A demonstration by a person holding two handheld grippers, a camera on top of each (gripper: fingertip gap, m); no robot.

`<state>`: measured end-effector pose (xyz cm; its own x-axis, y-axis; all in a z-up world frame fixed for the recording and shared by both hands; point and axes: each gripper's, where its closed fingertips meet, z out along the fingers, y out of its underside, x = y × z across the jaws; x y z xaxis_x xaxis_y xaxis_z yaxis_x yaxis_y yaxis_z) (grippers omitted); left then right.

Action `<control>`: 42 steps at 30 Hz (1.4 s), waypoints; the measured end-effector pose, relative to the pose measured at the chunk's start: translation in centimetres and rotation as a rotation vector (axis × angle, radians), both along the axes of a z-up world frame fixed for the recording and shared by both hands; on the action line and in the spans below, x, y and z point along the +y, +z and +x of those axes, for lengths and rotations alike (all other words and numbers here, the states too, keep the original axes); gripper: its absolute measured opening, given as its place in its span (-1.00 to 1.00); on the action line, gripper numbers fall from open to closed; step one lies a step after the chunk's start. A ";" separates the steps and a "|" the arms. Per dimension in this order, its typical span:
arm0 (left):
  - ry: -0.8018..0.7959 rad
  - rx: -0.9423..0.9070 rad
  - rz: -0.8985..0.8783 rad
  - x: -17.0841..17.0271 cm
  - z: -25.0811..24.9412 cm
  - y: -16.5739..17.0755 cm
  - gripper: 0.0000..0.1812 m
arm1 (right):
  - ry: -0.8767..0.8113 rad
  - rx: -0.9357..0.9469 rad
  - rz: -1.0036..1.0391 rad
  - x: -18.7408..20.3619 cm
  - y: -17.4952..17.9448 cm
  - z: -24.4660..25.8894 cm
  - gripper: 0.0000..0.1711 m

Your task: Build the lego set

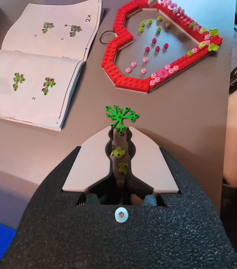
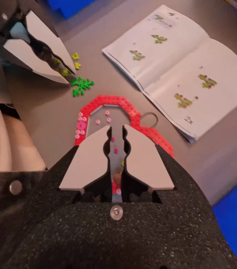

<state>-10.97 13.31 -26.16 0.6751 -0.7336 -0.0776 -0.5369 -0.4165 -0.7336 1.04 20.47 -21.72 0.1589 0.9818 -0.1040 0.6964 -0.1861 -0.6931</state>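
On the counter, the open instruction booklet lies left of the red heart frame. The green branch piece rests flat just beyond the left gripper, whose jaws stand slightly apart, grasping nothing. Best to close squarely on its stem. The right gripper, released and angled downward, hovers over the loose pink studs inside the frame.

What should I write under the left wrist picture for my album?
Left gripper open by a green leafy piece, with the red heart frame and the open instruction booklet on the table.
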 end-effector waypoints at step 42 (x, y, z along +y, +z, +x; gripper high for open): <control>-0.005 -0.019 0.020 0.0 0.5 0.4 -0.84 | 0.412 -0.351 0.116 -2.2 -4.7 -1.3 -0.83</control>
